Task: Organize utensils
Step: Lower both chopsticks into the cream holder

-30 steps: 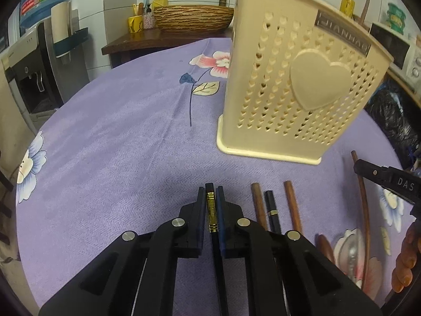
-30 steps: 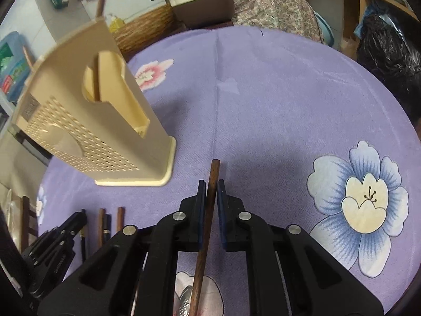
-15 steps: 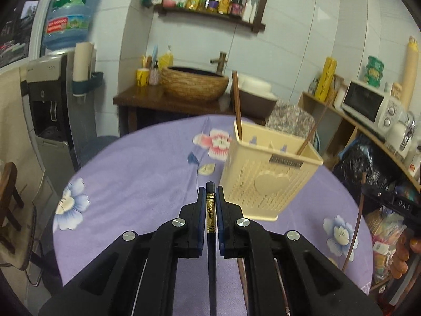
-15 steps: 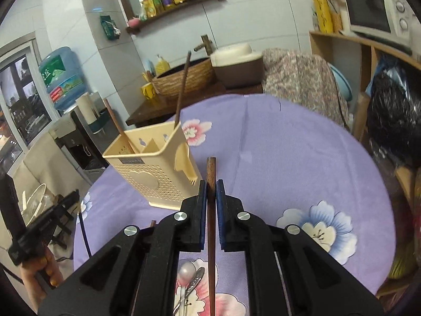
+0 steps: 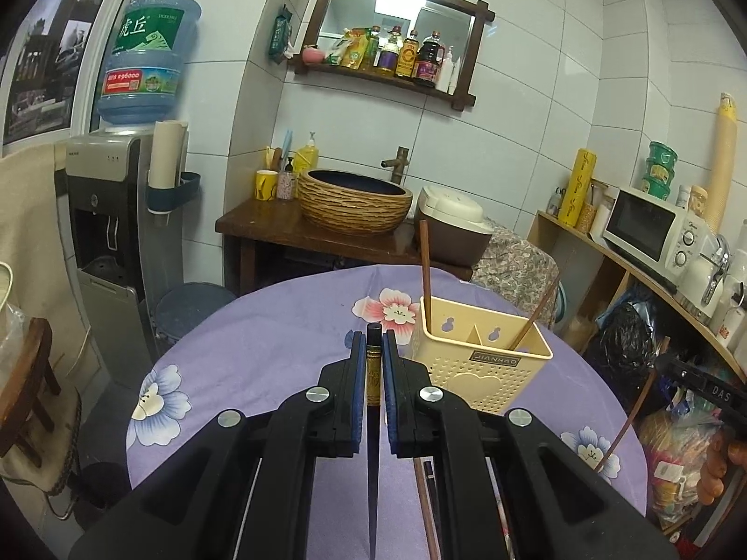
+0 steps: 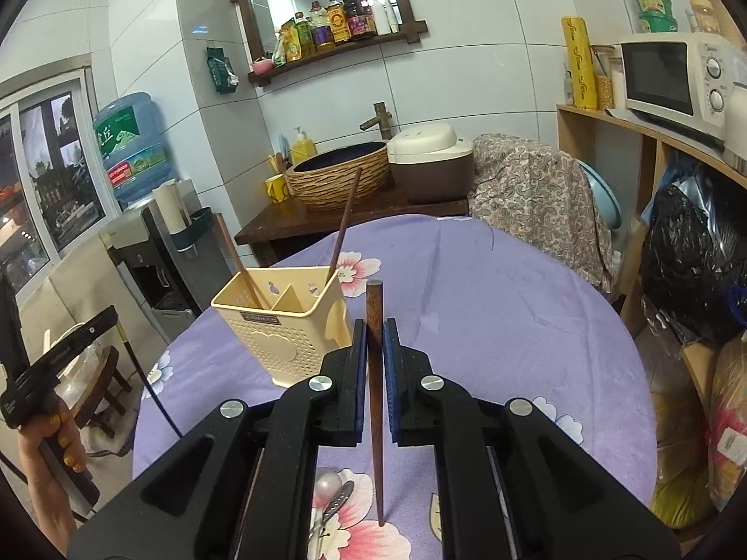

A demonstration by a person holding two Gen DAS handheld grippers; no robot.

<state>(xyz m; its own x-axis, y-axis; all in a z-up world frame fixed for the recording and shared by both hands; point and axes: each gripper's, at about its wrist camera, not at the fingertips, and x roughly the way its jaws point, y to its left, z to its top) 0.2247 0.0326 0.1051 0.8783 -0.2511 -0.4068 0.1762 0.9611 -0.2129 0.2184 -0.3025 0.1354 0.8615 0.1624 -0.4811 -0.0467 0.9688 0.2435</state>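
A utensil holder [image 5: 485, 364] stands on a round table [image 5: 261, 364], two chopsticks [image 5: 425, 261] upright inside. More chopsticks [image 5: 422, 499] and spoons [image 6: 334, 499] lie on the table's near side. Behind the table, a basin [image 5: 352, 200] sits on a counter [image 5: 280, 228], a microwave [image 5: 653, 228] to its right.

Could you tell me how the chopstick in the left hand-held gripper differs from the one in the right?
The black chopstick in the left hand-held gripper is dark with a gold patterned band near its top; the brown chopstick in the right hand-held gripper is plain reddish wood. The black one barely clears the pads; the brown one sticks out further. Both are clamped, thick end forward.
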